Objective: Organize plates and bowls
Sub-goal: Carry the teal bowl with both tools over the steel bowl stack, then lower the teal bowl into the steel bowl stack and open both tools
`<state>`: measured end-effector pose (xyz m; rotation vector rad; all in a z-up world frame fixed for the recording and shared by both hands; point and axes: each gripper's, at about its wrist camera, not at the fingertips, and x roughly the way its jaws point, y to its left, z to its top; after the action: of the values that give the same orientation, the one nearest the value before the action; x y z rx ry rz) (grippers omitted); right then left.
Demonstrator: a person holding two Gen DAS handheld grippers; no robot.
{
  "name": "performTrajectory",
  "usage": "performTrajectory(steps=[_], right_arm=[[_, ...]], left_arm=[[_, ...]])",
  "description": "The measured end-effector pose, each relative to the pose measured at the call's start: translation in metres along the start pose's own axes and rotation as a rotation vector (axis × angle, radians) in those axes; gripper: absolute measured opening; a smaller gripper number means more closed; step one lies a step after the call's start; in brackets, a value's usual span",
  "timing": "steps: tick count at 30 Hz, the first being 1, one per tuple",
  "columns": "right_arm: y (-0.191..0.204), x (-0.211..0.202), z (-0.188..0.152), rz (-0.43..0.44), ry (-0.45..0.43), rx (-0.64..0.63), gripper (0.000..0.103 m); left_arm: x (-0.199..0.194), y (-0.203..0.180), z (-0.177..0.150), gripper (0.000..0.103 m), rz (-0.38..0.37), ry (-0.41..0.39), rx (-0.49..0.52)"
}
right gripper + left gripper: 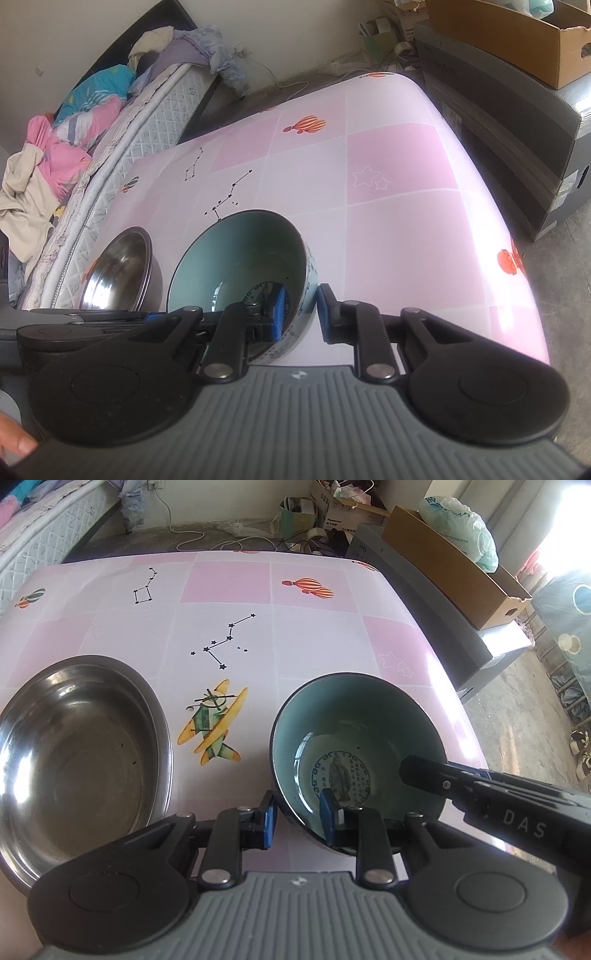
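A teal-lined ceramic bowl [354,738] with a printed figure in its bottom stands on the pink table; it also shows in the right wrist view [243,254]. My left gripper [297,818] straddles its near-left rim, one blue pad inside and one outside, with gaps showing. My right gripper [299,314] straddles the bowl's right rim the same way, jaws apart; it reaches in from the right in the left wrist view [417,771]. A steel bowl [74,753] sits left of the ceramic bowl, also in the right wrist view [118,269].
The pink patterned tablecloth [258,602] covers the table. A bed [92,140] with heaped clothes runs along the left. A grey case with a cardboard box [454,568] on it stands to the right. Boxes and cables lie on the floor beyond.
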<state>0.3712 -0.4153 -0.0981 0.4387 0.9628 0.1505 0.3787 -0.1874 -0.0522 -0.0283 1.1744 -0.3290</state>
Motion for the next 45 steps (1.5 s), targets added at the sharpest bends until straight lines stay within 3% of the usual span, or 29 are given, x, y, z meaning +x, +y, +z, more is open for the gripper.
performTrajectory(steps=[19,28,37,45], right_arm=[[0.002,-0.005,-0.001,-0.01,-0.021,-0.007,0.018],[0.009,-0.025,0.003,-0.01,-0.045,-0.014,0.018],[0.041,-0.048,0.011,0.003,-0.074,-0.067,0.018],[0.1,-0.04,0.02,0.05,-0.061,-0.128,0.018]], left_arm=[[-0.005,-0.001,0.001,0.023,0.002,-0.007,-0.007],[-0.027,-0.002,0.002,0.023,-0.014,-0.04,-0.011],[-0.06,0.02,0.003,0.023,-0.012,-0.095,-0.047],[-0.09,0.072,-0.001,0.023,0.024,-0.139,-0.115]])
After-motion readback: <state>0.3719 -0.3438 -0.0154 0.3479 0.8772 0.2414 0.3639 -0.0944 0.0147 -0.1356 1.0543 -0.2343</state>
